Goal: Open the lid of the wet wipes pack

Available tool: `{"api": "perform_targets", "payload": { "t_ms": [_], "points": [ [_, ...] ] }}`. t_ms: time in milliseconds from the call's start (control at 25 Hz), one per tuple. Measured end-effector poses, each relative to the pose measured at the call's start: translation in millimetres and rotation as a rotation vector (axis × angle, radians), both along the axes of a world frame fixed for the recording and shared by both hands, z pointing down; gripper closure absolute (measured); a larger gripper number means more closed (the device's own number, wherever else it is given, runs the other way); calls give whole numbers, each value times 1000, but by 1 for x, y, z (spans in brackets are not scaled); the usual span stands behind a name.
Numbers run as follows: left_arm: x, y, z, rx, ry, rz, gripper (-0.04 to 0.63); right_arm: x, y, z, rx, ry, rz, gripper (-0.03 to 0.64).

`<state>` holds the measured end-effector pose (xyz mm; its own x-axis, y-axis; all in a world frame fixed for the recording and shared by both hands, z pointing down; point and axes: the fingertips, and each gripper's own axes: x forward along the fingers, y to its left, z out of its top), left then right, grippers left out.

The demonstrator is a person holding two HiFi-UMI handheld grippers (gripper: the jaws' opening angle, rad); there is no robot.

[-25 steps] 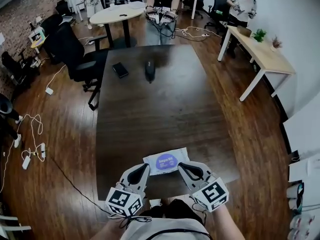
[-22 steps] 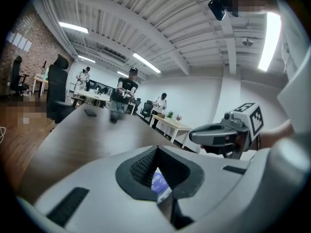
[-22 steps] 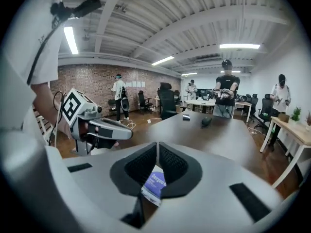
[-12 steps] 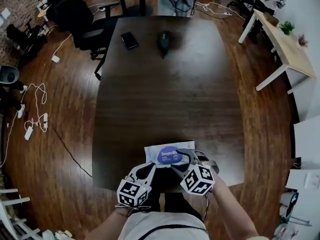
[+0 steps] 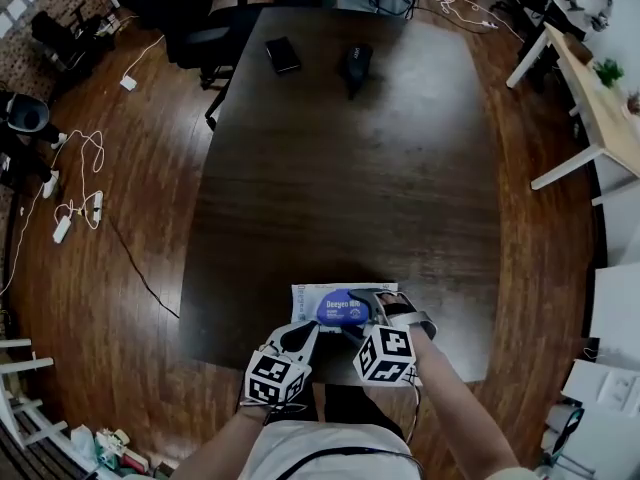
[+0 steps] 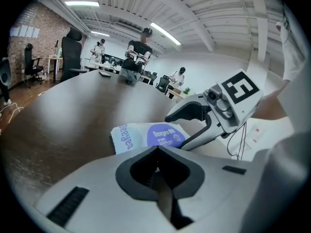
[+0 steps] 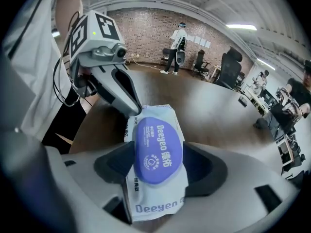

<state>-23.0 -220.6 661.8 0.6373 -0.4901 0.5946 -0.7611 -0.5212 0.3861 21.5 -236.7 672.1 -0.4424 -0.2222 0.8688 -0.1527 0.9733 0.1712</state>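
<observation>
Head view, left gripper (image 5: 303, 333): jaws together, empty, at 7 o'clock of the wet wipes pack (image 5: 312, 302), seemingly to steady it.
Right gripper (image 5: 385, 306): jaws opening astride the pack, likely for its lid (image 5: 343, 309).
Pack: one, table (image 5: 350, 188) edge, 6 o'clock.
Far end, 12 o'clock: two things, flat black item (image 5: 283, 54), dark lump (image 5: 357, 66).

The middle of the bench (image 5: 340, 168) lies open; a black case (image 5: 283, 54) and a dark device (image 5: 356, 66) sit at its far end. At the near edge the jaws of the right hand-held gripper (image 5: 375, 306), opening, straddle the pack (image 5: 308, 303), with the left hand-held gripper (image 5: 304, 332) crowding its left.
</observation>
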Motion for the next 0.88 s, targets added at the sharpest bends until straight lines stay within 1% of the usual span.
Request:
{"api": "perform_targets", "payload": {
  "t_ms": [200,360,480,600,800,880],
  "points": [
    [-3,-2,8,-19,-7,-9,594,-6,-3,10,-26,42,-22,321],
    [-5,0,16,-41,-21,2,594,-8,-3,14,-84,31,-1,321],
    [-5,-2,20,-58,-27,8,594,-9,-5,14,-156,-2,13,324],
    [-4,-4,20,-66,-17,10,594,-8,-6,11,-239,-41,27,331],
    [-1,-5,20,-64,-20,5,594,-4,-9,4,-418,-112,74,336],
    [0,-4,20,-60,-21,2,594,-3,-12,2,-453,-129,81,336]
  ]
}}
